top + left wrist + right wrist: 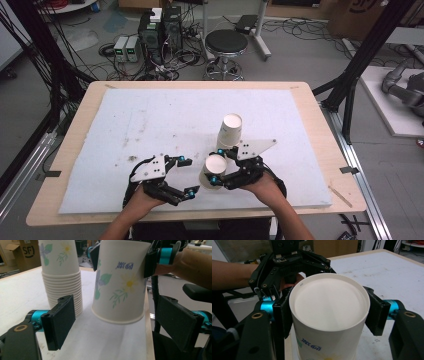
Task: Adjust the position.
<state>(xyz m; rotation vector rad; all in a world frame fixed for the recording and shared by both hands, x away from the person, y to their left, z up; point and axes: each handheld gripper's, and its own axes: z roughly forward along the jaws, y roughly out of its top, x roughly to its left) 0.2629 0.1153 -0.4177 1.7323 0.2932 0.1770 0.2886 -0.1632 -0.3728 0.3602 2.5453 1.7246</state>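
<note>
A stack of upside-down flowered paper cups (230, 131) (62, 272) stands on the white mat (150, 125). My right gripper (216, 166) (329, 312) is shut on a single upside-down paper cup (214, 170) (120, 282) (329, 305). It holds the cup by its sides, slightly above the mat, near the stack's front. My left gripper (189, 175) (118, 323) stands open just left of that cup, its jaws spread and pointing at it with nothing between the pads. In the right gripper view the left gripper (289, 262) sits right behind the held cup.
The mat covers most of a wooden table (320, 135). A black stool (226, 42), computer boxes (160, 30) and cables lie on the floor beyond the far edge. Black frame posts (360, 65) rise at the table's sides.
</note>
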